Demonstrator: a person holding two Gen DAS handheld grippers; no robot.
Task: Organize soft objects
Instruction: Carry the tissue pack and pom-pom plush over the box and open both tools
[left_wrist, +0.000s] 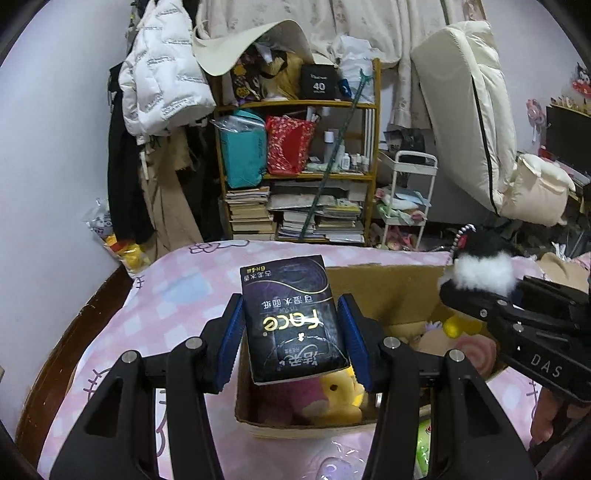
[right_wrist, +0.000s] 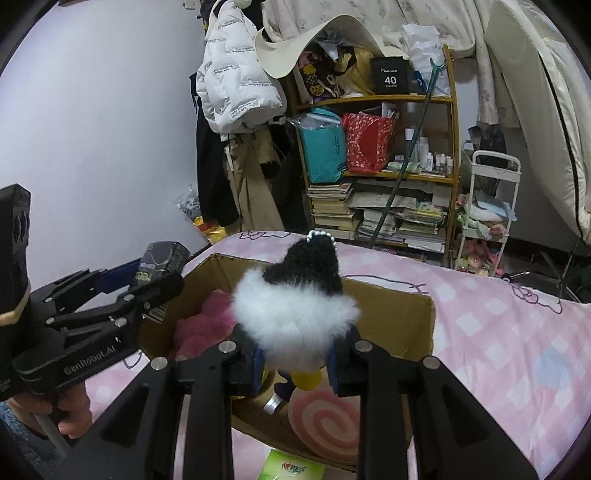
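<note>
My left gripper (left_wrist: 291, 317) is shut on a black tissue pack (left_wrist: 291, 317) printed "Face", held over the near left part of an open cardboard box (left_wrist: 388, 280). In the right wrist view my right gripper (right_wrist: 295, 343) is shut on a fluffy black and white plush (right_wrist: 295, 314) with a bead chain, above the same box (right_wrist: 399, 317). Inside the box lie a pink plush (right_wrist: 207, 325), a yellow plush (left_wrist: 340, 398) and a pink swirl cushion (right_wrist: 328, 421). The plush (left_wrist: 480, 273) and right gripper (left_wrist: 465, 291) also show at the right of the left wrist view.
The box rests on a bed with a pink checked sheet (right_wrist: 498, 332). A green packet (right_wrist: 295, 469) lies in front of the box. Beyond the bed stand a cluttered wooden shelf (left_wrist: 299, 173), hanging coats (left_wrist: 162, 74) and a white trolley (right_wrist: 487, 210).
</note>
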